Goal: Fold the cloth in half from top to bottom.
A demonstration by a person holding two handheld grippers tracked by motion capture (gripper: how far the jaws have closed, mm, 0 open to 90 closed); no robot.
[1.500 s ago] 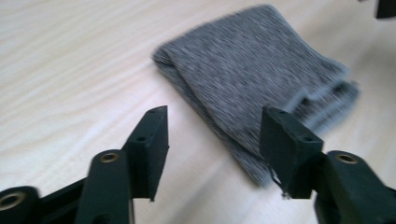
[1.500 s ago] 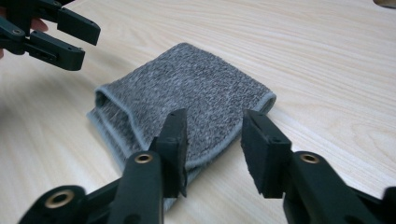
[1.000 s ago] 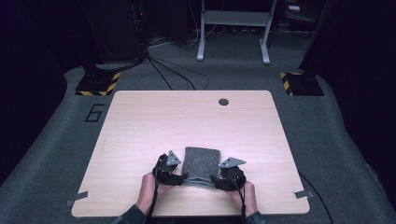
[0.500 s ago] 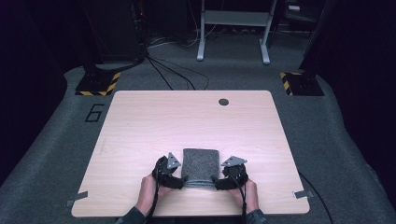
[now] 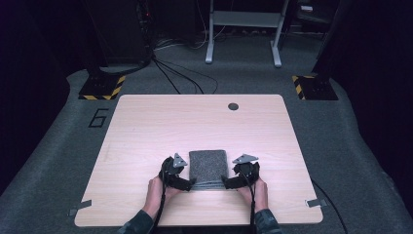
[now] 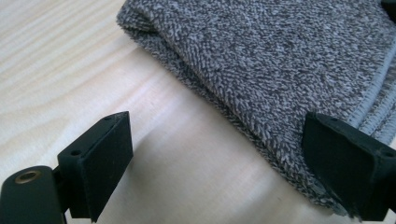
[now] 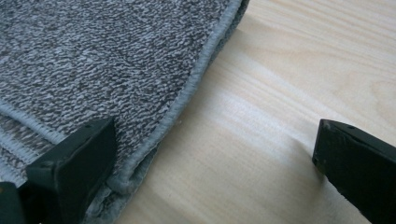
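On the wooden table (image 5: 146, 126) the folded grey towel (image 5: 208, 165) lies flat between the two tools — left gripper (image 5: 187, 184) and right gripper (image 5: 229, 183) at its near corners, jaws just opened wide and released, gripping nothing.

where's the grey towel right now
In the high view the folded towel lies flat on the table, near its front edge and about midway across. It sits between the left gripper and the right gripper, both open at its near corners.
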